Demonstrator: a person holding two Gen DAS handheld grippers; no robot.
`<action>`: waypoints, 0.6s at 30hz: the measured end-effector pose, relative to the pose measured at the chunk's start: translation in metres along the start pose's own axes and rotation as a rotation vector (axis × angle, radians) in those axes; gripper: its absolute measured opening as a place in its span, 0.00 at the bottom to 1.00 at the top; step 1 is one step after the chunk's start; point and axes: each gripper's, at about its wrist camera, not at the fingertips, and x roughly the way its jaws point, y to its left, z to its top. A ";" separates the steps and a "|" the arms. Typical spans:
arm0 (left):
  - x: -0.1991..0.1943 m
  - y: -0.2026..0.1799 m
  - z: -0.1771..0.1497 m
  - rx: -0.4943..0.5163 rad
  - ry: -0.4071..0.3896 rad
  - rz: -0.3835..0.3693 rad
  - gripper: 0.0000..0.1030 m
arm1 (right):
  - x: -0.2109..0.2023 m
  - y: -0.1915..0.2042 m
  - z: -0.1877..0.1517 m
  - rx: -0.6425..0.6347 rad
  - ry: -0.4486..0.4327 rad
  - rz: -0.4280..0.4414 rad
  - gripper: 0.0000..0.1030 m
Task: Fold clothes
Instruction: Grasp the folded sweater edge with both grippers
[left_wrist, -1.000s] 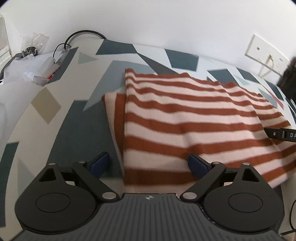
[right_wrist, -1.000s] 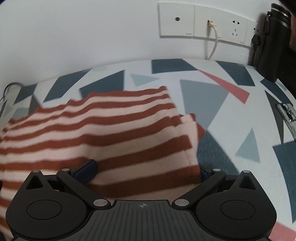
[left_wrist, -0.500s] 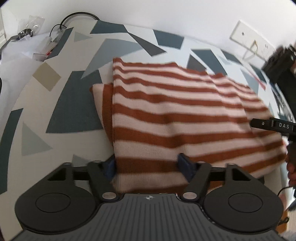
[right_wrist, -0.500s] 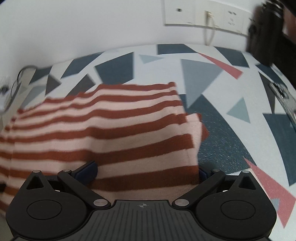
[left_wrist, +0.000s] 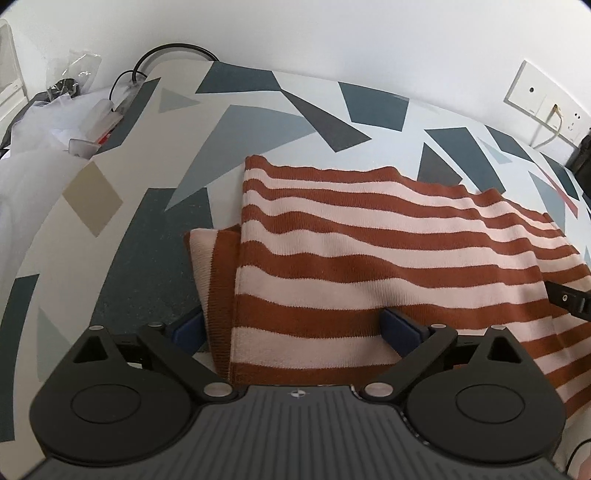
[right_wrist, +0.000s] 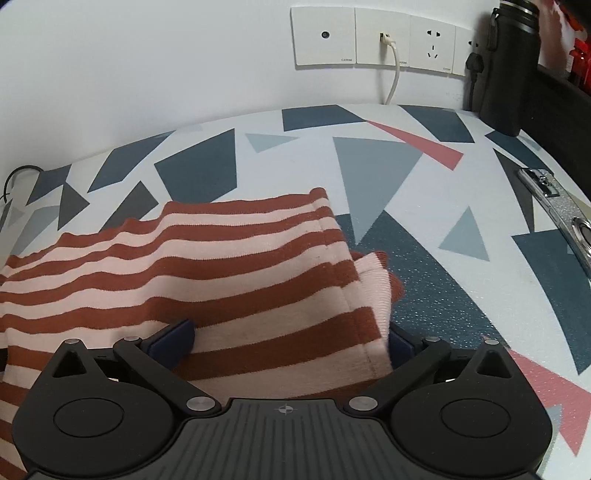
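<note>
Straddling striped sweater (left_wrist: 369, 251) corners on patterned table (right_wrist: 424, 192): left tool (left_wrist: 295, 326), right tool (right_wrist: 291, 338), both spread wide.

The small grey print on the wall socket plates (right_wrist: 376, 37) is too small to read. No other text shows.

Both grippers are basically the same build: the left gripper (left_wrist: 295, 328) and right gripper (right_wrist: 290, 338) each have a matte black ribbed body with a tiny crosshair mark at its front edge, two round black discs either side, black linkage arms with silver pins, and dark blue finger pads (left_wrist: 400, 326).
</note>
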 end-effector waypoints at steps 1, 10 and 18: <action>0.000 0.000 0.000 0.000 -0.001 0.001 0.95 | 0.000 0.001 0.000 -0.001 -0.004 0.001 0.94; -0.016 -0.001 -0.010 -0.018 -0.038 -0.034 0.49 | -0.004 0.006 -0.002 -0.010 -0.026 0.026 0.81; -0.041 -0.005 -0.049 -0.138 -0.046 -0.039 0.31 | -0.015 0.008 -0.010 -0.033 -0.049 0.144 0.37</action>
